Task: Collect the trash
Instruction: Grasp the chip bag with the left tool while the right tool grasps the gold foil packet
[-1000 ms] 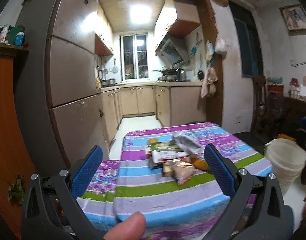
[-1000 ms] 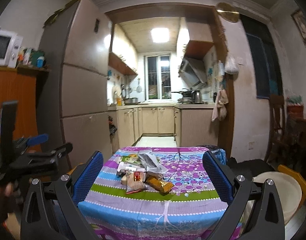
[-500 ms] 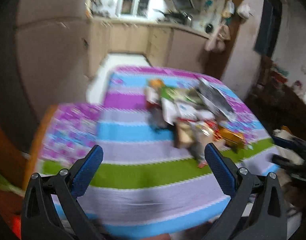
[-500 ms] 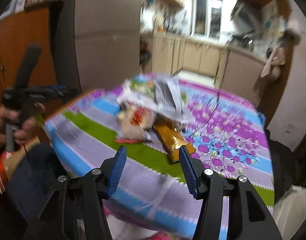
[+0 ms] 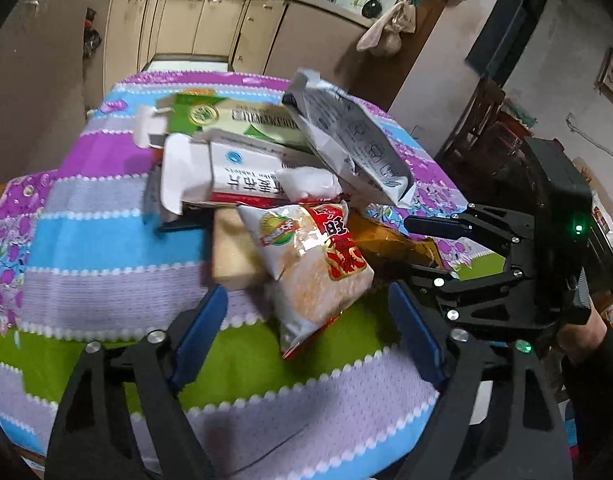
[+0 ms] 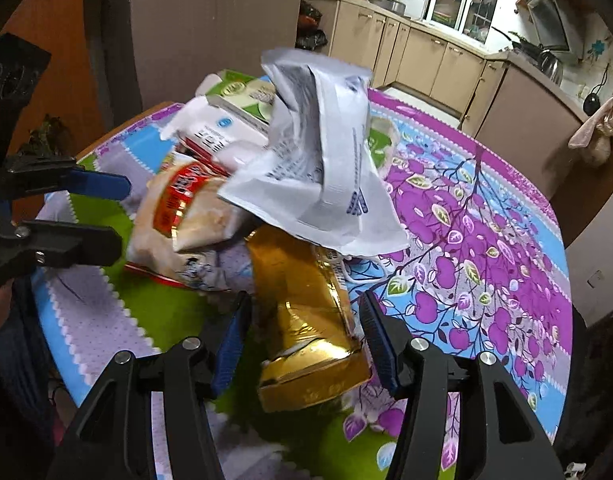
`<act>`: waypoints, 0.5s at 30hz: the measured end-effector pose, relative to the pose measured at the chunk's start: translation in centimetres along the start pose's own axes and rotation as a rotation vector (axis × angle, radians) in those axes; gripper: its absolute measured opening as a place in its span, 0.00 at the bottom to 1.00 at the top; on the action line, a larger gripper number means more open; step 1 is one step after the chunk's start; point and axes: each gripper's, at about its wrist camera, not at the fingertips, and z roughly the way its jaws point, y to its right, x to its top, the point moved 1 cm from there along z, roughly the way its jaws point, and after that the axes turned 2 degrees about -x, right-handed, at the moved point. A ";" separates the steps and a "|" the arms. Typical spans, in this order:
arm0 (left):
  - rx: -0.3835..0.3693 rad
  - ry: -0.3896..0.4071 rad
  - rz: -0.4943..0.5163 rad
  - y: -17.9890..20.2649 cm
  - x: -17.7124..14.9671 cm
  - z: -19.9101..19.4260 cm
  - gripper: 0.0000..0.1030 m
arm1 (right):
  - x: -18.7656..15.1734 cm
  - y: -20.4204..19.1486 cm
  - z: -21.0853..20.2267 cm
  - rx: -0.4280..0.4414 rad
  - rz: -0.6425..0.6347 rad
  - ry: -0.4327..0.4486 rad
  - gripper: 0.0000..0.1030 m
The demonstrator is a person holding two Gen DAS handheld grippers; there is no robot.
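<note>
My left gripper (image 5: 306, 332) is spread wide just above the striped tablecloth (image 5: 106, 248), its blue pads either side of the lower end of a red-and-white snack bag (image 5: 310, 264) without touching it. My right gripper (image 6: 302, 336) is also parted, more narrowly, and the near end of a gold foil packet (image 6: 306, 320) lies between its fingers; I cannot tell whether the pads touch the foil. The trash sits in one heap near the middle of the table: the snack bag rests partly on a tan box (image 5: 230, 252), with the gold packet just beside it on the right. Behind them a white medicine carton (image 5: 234, 180) with an open flap lies against a green-and-white carton (image 5: 226, 118), and a crumpled white-and-grey pouch (image 6: 318, 152) leans over the top of the pile. In the left wrist view, the right gripper reaches in from the right edge, at the gold packet.
</note>
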 end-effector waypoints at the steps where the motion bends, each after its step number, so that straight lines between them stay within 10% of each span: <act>1: 0.006 -0.005 -0.001 0.1 0.1 0.4 0.67 | 0.1 0.0 0.2 0.000 0.001 0.002 0.54; 15: 0.006 -0.001 -0.055 0.3 0.4 1.4 0.32 | -0.4 -1.5 -1.8 -0.027 0.145 0.096 0.28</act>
